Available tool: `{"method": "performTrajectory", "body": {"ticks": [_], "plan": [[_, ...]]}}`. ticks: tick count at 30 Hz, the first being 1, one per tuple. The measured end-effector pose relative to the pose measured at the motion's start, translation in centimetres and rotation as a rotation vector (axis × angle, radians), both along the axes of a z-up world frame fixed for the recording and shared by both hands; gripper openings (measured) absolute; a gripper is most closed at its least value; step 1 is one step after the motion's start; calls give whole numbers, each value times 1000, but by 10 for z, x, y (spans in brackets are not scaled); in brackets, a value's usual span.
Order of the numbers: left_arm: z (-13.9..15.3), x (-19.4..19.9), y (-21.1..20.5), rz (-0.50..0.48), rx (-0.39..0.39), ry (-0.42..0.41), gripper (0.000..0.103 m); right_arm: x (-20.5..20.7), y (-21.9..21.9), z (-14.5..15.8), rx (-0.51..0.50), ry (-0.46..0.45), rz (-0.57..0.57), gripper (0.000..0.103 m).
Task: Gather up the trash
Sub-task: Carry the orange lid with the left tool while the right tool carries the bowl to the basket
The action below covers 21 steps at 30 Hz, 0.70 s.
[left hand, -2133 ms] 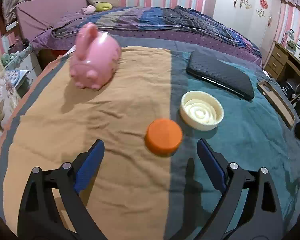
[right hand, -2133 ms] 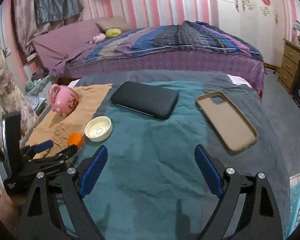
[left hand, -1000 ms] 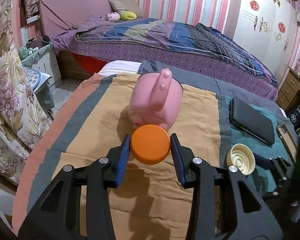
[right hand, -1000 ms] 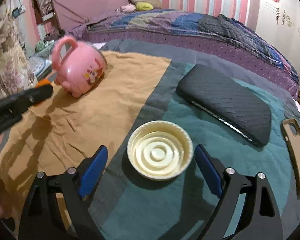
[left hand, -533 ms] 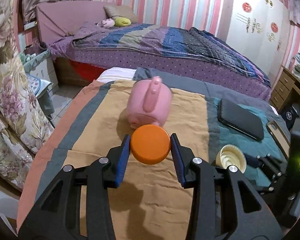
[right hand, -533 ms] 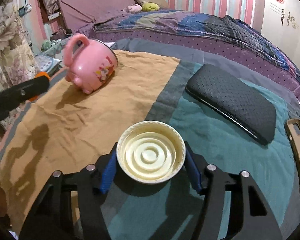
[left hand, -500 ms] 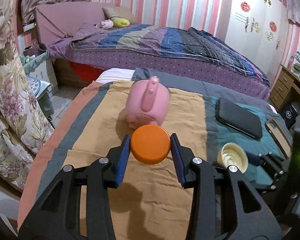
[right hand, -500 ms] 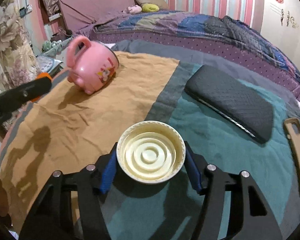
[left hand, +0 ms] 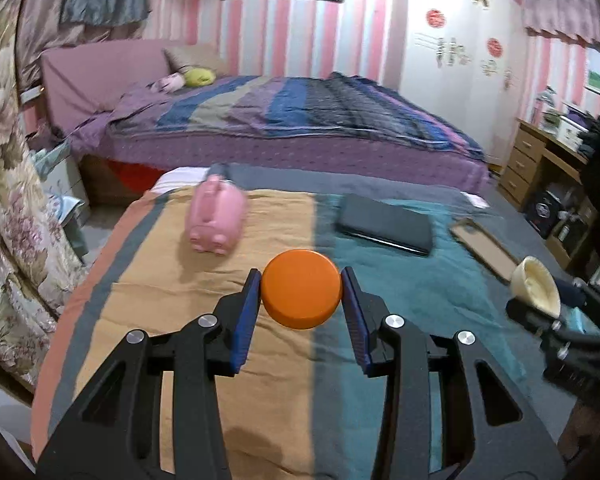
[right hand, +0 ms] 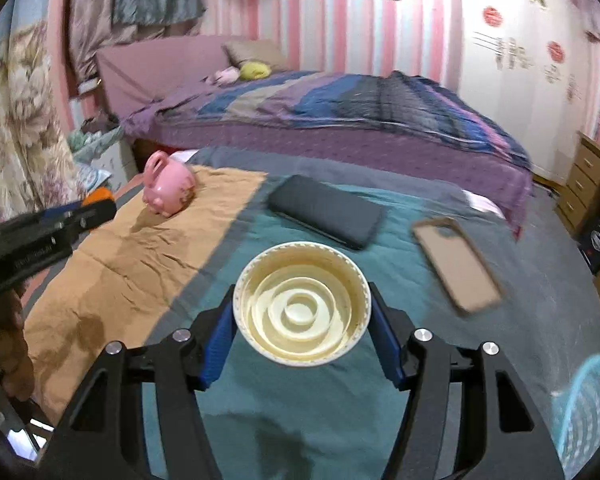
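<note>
An orange round cap (left hand: pixel 300 300) hangs above the orange and teal cloth, and my left gripper (left hand: pixel 301 280) is shut on it, blue pads pressing on both sides. A cream ribbed lid (right hand: pixel 302 308), hollow side facing me, is clamped by its rim in my right gripper (right hand: pixel 302 298), also lifted off the cloth. In the left wrist view the cream lid (left hand: pixel 535 293) and the right gripper (left hand: pixel 560 312) appear at the far right. In the right wrist view the left gripper (right hand: pixel 96 208) with the orange cap (right hand: pixel 97 195) shows at the left.
A pink pig mug (left hand: pixel 216 218) lies on its side on the orange cloth. A black case (left hand: pixel 384 226) and a tan phone case (left hand: pixel 486 246) lie on the teal part. A light blue basket (right hand: pixel 588 412) stands low right. A bed stands behind and a wooden dresser (left hand: pixel 532 160) at the right.
The right gripper closed on the cream lid and lifted it. Both grippers rose and drew back from the table, each with its piece, and swung toward the right.
</note>
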<state>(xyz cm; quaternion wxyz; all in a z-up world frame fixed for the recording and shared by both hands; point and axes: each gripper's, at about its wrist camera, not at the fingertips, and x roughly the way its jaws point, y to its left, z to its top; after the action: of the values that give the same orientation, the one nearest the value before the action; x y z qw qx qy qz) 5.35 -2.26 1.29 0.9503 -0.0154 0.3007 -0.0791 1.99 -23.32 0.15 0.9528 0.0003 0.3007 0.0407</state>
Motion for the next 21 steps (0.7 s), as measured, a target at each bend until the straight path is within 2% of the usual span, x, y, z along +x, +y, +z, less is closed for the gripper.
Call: {"method": "performTrajectory", "body": {"ticks": [5, 9, 13, 21], "plan": [[11, -28, -44, -85, -9, -37, 39, -29, -41, 15, 41, -44, -63, 61], [13, -36, -78, -157, -51, -27, 39, -47, -69, 23, 32, -60, -103, 61], [12, -52, -123, -240, -44, -40, 39, -77, -110, 30, 71, -74, -180, 61], [10, -67, -164, -305, -43, -38, 39, -107, -156, 40, 88, -114, -267, 61]]}}
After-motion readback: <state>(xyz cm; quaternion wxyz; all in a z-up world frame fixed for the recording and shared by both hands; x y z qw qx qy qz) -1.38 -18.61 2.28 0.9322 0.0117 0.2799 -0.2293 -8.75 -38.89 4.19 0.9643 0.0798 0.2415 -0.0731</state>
